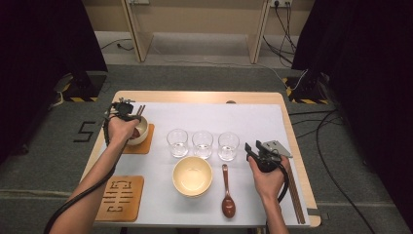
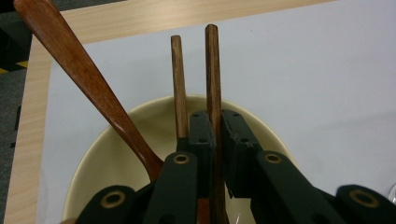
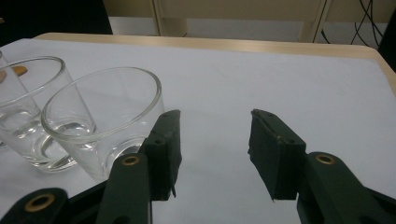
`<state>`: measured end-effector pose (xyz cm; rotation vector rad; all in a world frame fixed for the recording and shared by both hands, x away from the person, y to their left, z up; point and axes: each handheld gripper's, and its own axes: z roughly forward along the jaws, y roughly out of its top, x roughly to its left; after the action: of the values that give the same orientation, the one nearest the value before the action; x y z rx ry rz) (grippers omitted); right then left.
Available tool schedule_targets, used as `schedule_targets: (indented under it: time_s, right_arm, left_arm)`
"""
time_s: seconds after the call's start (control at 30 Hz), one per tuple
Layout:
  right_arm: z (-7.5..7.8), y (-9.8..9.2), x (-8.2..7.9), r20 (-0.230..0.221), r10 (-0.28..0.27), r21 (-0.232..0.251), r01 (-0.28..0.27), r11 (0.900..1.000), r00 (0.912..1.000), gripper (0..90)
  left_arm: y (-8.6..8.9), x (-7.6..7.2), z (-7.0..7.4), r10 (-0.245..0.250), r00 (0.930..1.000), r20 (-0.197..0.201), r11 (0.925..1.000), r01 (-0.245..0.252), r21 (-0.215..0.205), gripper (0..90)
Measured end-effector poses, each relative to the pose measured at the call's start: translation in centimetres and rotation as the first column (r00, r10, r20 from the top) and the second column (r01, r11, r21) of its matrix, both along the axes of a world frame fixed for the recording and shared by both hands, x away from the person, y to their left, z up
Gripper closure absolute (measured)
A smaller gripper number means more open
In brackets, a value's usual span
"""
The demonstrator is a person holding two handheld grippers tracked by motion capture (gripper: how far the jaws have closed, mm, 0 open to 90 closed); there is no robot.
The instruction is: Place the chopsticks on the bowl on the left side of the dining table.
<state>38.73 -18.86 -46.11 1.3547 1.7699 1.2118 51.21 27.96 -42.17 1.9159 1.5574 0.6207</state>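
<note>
Chopsticks (image 2: 212, 79) stand pinched in the left tongs (image 2: 216, 135) above a small cream bowl (image 2: 98, 168) at the desk's far left; one stick is clamped between the nearly closed jaws, while the other runs just beside the left jaw, and whether that one is gripped cannot be told.

Going from largest down: the desk (image 1: 204, 96) carries a white mat (image 1: 253, 122) over most of its top. A bigger cream bowl (image 1: 192, 175) sits near the middle front. Two wooden coasters lie at the left, a cut-out one (image 1: 121, 197) at the front and another (image 1: 144, 146) under the small bowl. Three clear glasses (image 1: 202, 144) stand in a row behind the big bowl. A brown spoon (image 1: 227, 192) lies right of the big bowl, and another spoon (image 2: 88, 79) leans in the small bowl. A second pair of sticks (image 1: 295, 197) lies along the right edge.

The right tongs (image 3: 215, 140) stand wide apart and hold nothing, just beside the nearest glass (image 3: 100, 116).
</note>
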Motion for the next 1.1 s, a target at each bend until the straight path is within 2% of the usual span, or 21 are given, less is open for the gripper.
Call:
schedule_targets:
  time_s: [0.2, 0.4, 0.47, 0.53, 0.77, 0.9, 1.1]
  right_arm:
    - [-0.1, 0.0, 0.1, -0.002, 0.001, 0.0, -0.001, 1.0, 1.0, 53.9]
    - [-0.1, 0.0, 0.1, -0.009, 0.005, -0.002, -0.005, 1.0, 0.9999, 54.0]
    - [-0.1, 0.0, 0.1, -0.011, 0.005, -0.001, -0.005, 1.0, 0.9999, 54.0]
    - [-0.1, 0.0, 0.1, -0.013, 0.004, 0.002, -0.004, 1.0, 0.9999, 53.9]
    - [0.0, -0.4, 0.1, -0.018, -0.001, 0.014, 0.001, 1.0, 0.9998, 53.5]
    - [0.1, -0.5, 0.1, -0.015, -0.002, 0.012, 0.002, 1.0, 0.9999, 52.6]
    - [0.2, -0.7, 0.2, -0.015, -0.007, 0.011, 0.008, 1.0, 0.9999, 52.1]
  left_arm:
    - [0.1, 0.0, -0.1, 0.007, 1.0, 0.006, 0.9999, -0.007, -0.013, 80.2]
    - [0.3, -0.3, 0.5, 0.009, 0.9993, 0.036, 0.9996, -0.008, -0.026, 75.9]
    - [0.5, -0.4, 0.9, 0.017, 0.9984, 0.054, 0.9983, -0.014, -0.057, 72.7]
    - [0.6, -0.5, 1.3, 0.028, 0.9971, 0.071, 0.9974, -0.023, -0.068, 66.7]
    - [0.6, -1.0, 1.8, 0.006, 0.9992, 0.038, 0.9968, -0.003, -0.08, 50.8]
    - [0.7, -1.3, 1.8, -0.007, 0.9995, 0.031, 0.9935, 0.011, -0.113, 49.0]
    - [0.8, -1.6, 1.6, -0.024, 0.9997, 0.006, 0.9966, 0.024, -0.078, 48.7]
